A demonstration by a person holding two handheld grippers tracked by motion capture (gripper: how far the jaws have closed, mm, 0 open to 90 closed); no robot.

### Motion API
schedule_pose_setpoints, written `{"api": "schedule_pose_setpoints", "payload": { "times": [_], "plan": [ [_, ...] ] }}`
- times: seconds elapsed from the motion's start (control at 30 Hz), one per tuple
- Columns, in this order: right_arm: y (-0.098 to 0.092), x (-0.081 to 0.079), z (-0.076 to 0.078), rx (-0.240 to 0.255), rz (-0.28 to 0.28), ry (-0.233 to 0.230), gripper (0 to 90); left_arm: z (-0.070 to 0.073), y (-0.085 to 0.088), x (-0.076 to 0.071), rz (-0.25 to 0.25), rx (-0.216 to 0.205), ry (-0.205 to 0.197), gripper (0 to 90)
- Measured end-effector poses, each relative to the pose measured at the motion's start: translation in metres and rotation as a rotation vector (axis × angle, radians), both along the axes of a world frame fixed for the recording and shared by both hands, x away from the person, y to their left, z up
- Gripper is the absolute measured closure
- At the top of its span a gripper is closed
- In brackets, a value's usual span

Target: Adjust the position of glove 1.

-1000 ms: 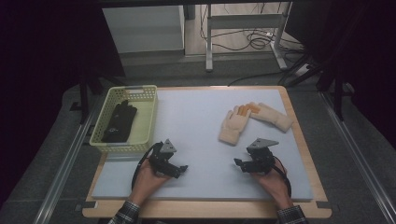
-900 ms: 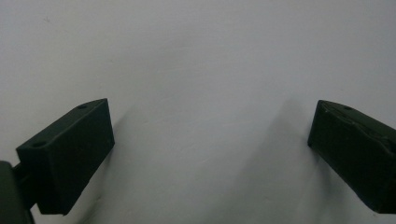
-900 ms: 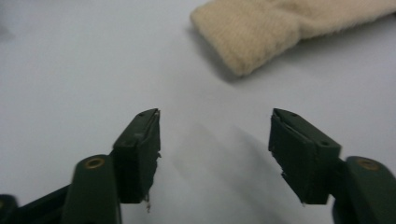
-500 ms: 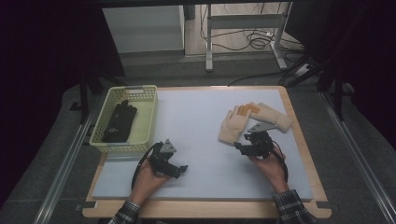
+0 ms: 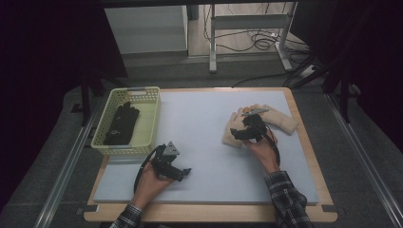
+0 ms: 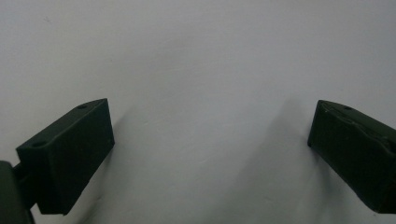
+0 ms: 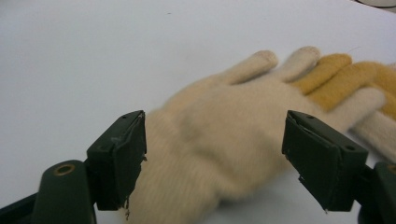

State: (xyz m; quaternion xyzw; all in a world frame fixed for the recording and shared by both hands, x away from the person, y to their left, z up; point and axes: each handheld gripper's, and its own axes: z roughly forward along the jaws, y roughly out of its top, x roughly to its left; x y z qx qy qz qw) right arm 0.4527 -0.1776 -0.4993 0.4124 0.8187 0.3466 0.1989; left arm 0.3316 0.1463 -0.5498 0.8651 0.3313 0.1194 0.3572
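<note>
Nearest the person, the left gripper [image 5: 183, 172] rests low on the pale bench [image 5: 204, 156] with its 2 jaws spread wide and nothing but bare surface between them. Further in, the right gripper [image 5: 236, 134] sits over the wrist end of a cream knitted glove [image 7: 224, 126]; its jaws have just been opening and stand released, one on each side of the cuff, the glove between them but not pinched. The glove lies flat on the right half of the bench, its long axis running away from the jaws, fingers pointing toward the far edge. A 2nd glove with yellow fingers [image 7: 345, 77] lies just beyond, touching it. At far left, a yellow basket [image 5: 147, 118] holds a black glove [image 5: 121, 124].
</note>
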Motion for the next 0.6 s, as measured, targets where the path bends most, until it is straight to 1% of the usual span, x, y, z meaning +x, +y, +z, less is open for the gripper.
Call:
{"api": "schedule_pose_setpoints", "payload": {
  "times": [0.03, 0.07, 0.1, 0.2, 0.23, 0.3, 0.33, 0.37, 0.43, 0.53, 0.6],
  "plan": [
    [0.002, 0.004, -0.003, -0.011, -0.011, 0.002, 20.1, 0.0, 0.0, 0.0, 0.0, 0.0, 0.0, 0.6],
    [0.006, 0.013, -0.009, -0.02, -0.028, 0.007, 19.5, 0.0, 0.0, 0.0, 0.0, 0.0, 0.0, 0.6],
    [0.006, 0.013, -0.009, -0.02, -0.028, 0.007, 19.5, 0.0, 0.0, 0.0, 0.0, 0.0, 0.0, 0.6],
    [0.01, 0.022, -0.018, -0.044, -0.046, 0.013, 19.9, 0.0, 0.0, 0.0, 0.0, 0.0, 0.0, 0.6],
    [0.011, 0.024, -0.021, -0.056, -0.052, 0.01, 22.1, 0.0, 0.0, 0.0, 0.0, 0.0, 0.0, 0.6],
    [0.01, 0.026, -0.026, -0.064, -0.057, 0.004, 36.9, 0.0, 0.0, 0.0, 0.0, -0.001, 0.001, 0.5],
    [0.009, 0.026, -0.026, -0.048, -0.059, 0.006, 43.3, 0.0, 0.0, 0.0, 0.0, -0.001, 0.001, 0.5],
    [0.007, 0.026, -0.026, -0.035, -0.06, 0.007, 47.9, 0.0, 0.0, 0.0, 0.001, -0.001, 0.001, 0.5],
    [0.005, 0.024, -0.026, -0.034, -0.06, 0.0, 55.1, 0.0, 0.0, 0.0, 0.001, -0.001, 0.002, 0.5],
    [0.004, 0.023, -0.024, -0.037, -0.058, 0.002, 59.2, 0.0, 0.0, 0.0, 0.001, -0.001, 0.001, 0.5],
    [0.004, 0.02, -0.019, -0.04, -0.041, -0.013, 59.5, 0.0, 0.0, 0.0, 0.002, -0.001, 0.002, 0.5]
  ]
}}
